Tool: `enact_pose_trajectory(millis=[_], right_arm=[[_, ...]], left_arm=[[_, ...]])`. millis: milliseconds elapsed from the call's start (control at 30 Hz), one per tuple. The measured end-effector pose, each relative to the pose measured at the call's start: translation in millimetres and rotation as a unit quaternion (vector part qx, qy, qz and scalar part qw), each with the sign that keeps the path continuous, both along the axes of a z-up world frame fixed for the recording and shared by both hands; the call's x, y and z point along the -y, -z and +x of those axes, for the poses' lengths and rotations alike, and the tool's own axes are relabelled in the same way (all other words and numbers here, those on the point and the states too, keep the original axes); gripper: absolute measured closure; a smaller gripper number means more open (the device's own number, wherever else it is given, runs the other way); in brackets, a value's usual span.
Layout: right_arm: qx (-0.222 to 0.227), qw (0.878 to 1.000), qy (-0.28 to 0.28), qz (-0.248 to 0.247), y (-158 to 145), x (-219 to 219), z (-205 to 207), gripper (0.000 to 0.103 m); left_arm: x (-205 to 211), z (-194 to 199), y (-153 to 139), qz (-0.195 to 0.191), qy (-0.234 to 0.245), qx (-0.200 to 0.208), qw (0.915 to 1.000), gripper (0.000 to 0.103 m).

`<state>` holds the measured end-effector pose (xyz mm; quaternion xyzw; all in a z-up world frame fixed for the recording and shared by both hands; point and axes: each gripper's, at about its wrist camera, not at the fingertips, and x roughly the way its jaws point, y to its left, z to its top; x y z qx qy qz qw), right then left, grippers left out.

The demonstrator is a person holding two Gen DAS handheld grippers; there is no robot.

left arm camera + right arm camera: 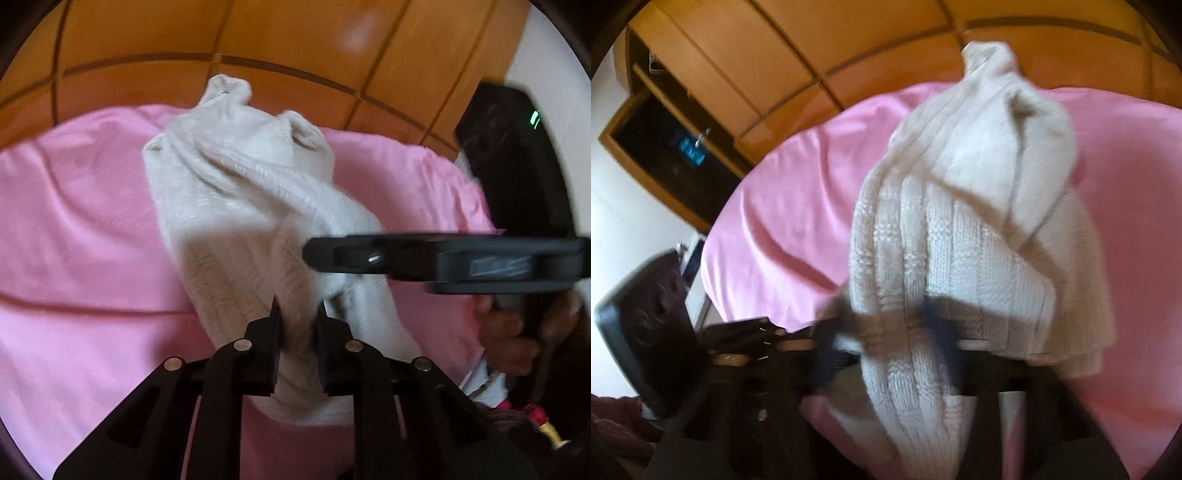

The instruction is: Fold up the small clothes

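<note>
Cream knit garment (236, 192) lies bunched on the pink bed sheet (74, 221), no tidy fold yet; left gripper (297, 332) and right gripper (890, 325) jaws each pinch its near edge; folding largely outstanding.

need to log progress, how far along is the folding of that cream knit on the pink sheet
Early to midway, as far as I can tell. Done: the cream knit garment is bunched lengthwise on the pink sheet, not a neat fold. In hand: the left gripper pinches its near end, and the right gripper, blurred, seems shut on the knit too. Left: flatten it and finish the folds.
</note>
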<state>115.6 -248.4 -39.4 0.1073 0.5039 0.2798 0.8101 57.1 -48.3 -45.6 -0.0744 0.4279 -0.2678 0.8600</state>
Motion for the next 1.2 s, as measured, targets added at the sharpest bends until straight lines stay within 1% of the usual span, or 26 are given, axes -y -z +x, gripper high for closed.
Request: enact_pose_trajectory(millis=[67,133,167,200,233,300,333,367,433,467,500,533,567,633,700,733,767,800,867,900,933,967,1000,1067,1100,1200], right_arm=[[0.016,1.0,0.001,0.002,-8,0,-4,0.095],[0.03,0.999,0.008,0.02,-18,14,-7,0.098],[0.054,0.998,0.023,-0.015,-26,21,-10,0.103],[0.066,0.996,0.033,-0.047,-29,26,-10,0.103],[0.075,0.993,0.048,-0.074,-32,35,-10,0.103],[0.095,0.986,0.093,-0.102,-41,65,-9,0.103],[0.103,0.982,0.114,-0.115,-46,79,-8,0.103],[0.105,0.979,0.129,-0.119,-51,92,-7,0.103],[0.108,0.978,0.147,-0.104,-59,114,-3,0.102],[0.11,0.976,0.157,-0.102,-61,119,-2,0.085],[0.11,0.976,0.159,-0.1,-61,118,0,0.048],[0.112,0.976,0.161,-0.093,-59,114,2,0.031],[0.115,0.977,0.161,-0.08,-58,108,0,0.019],[0.113,0.982,0.133,-0.072,-50,80,0,0.019],[0.115,0.986,0.092,-0.084,-41,39,2,0.019],[0.114,0.987,0.071,-0.09,-37,22,3,0.019],[0.113,0.987,0.046,-0.102,-32,0,5,0.019],[0.114,0.986,0.029,-0.115,-27,-15,8,0.017],[0.116,0.978,-0.016,-0.173,-7,-53,11,0.016],[0.112,0.973,-0.031,-0.199,4,-64,13,0.02],[0.103,0.97,-0.044,-0.216,12,-69,14,0.034],[0.089,0.964,-0.059,-0.242,23,-75,19,0.072],[0.085,0.957,-0.057,-0.27,29,-74,21,0.081],[0.087,0.967,-0.043,-0.235,13,-55,22,0.086],[0.101,0.967,-0.023,-0.231,-4,-37,21,0.086],[0.123,0.967,0.042,-0.221,-41,24,28,0.086]], left_arm=[[-22,-5,-4,-0.032,-0.011,-0.008,0.9994,0.093],[-48,-8,-9,-0.059,-0.03,-0.008,0.9978,0.094],[-58,-7,-12,-0.067,-0.042,-0.007,0.9968,0.094],[-69,-6,-15,-0.067,-0.057,-0.003,0.9962,0.094],[-85,-2,-20,-0.053,-0.08,0.009,0.9953,0.094],[-118,7,-28,-0.064,-0.128,0.016,0.9895,0.094],[-141,13,-33,-0.072,-0.159,0.016,0.9844,0.095],[-155,18,-38,-0.06,-0.181,0.026,0.9813,0.094],[-182,30,-47,-0.043,-0.22,0.044,0.9736,0.094],[-196,40,-51,-0.032,-0.243,0.049,0.9681,0.094],[-209,48,-53,-0.019,-0.268,0.053,0.9618,0.094],[-230,62,-54,-0.014,-0.304,0.052,0.9511,0.094],[-243,69,-52,-0.009,-0.326,0.049,0.9441,0.094],[-270,88,-49,0.011,-0.385,0.036,0.9223,0.094],[-284,99,-49,0.06,-0.441,0.032,0.8952,0.09],[-287,104,-49,0.065,-0.457,0.027,0.8869,0.075],[-289,103,-49,0.054,-0.464,0.027,0.8836,0.062],[-289,100,-49,0.038,-0.471,0.03,0.8808,0.059],[-277,97,-48,0.027,-0.449,0.032,0.8927,0.056],[-270,96,-46,0.023,-0.434,0.03,0.8999,0.056],[-256,91,-39,0.015,-0.413,0.027,0.91,0.055],[-248,88,-36,0.012,-0.4,0.023,0.9164,0.055],[-236,87,-31,0.008,-0.382,0.016,0.9239,0.055],[-210,81,-17,-0.008,-0.337,0.001,0.9414,0.054],[-199,82,-12,-0.013,-0.316,-0.007,0.9485,0.053],[-161,77,7,-0.044,-0.262,-0.032,0.9634,0.053]])
